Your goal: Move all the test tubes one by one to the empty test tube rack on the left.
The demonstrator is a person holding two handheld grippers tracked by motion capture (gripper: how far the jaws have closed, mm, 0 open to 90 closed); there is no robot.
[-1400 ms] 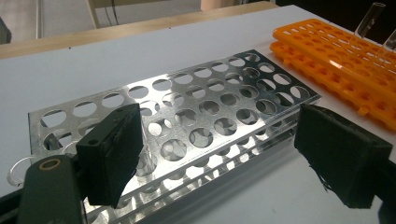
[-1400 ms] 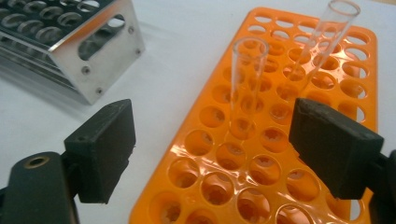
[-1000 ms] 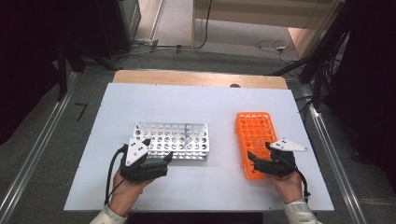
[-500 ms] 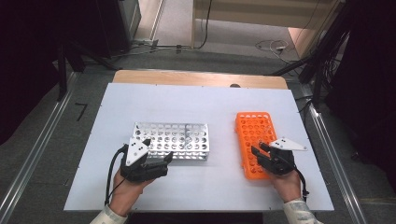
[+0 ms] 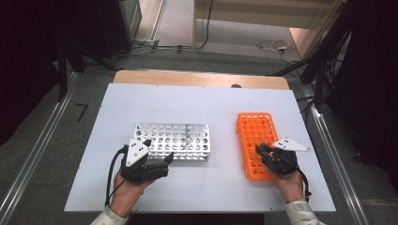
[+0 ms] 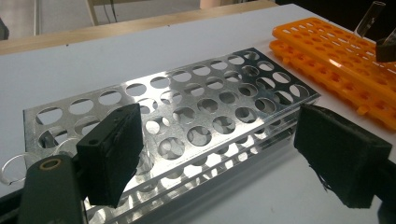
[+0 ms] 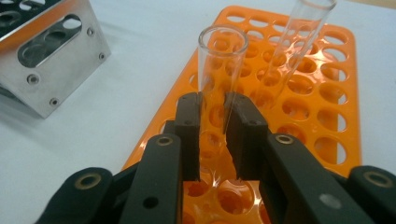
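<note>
A clear test tube [image 7: 222, 60] stands upright between the jaws of my right gripper [image 7: 217, 121], which is shut on it over the near end of the orange rack [image 7: 327, 79]. Its rounded bottom is close to the holes; I cannot tell if it sits in one. A second clear tube [image 7: 303, 28] leans in that rack just beyond. From above, the right gripper [image 5: 259, 150] is over the orange rack [image 5: 256, 126]. My left gripper [image 6: 224, 140] is open, its jaws straddling the near side of the silver metal rack [image 6: 187, 98]. From above, the left gripper [image 5: 168, 159] is at the front edge of the metal rack [image 5: 171, 138].
Both racks rest on a white board [image 5: 202, 103] laid over a wooden table [image 5: 197, 77]. In the left gripper view the orange rack [image 6: 336, 51] lies to the right of the metal one, with the held tube [image 6: 369, 16] above it. Bare board lies behind and between the racks.
The right gripper has shifted slightly over the near end of the orange rack. The left gripper has stayed by the metal rack.
</note>
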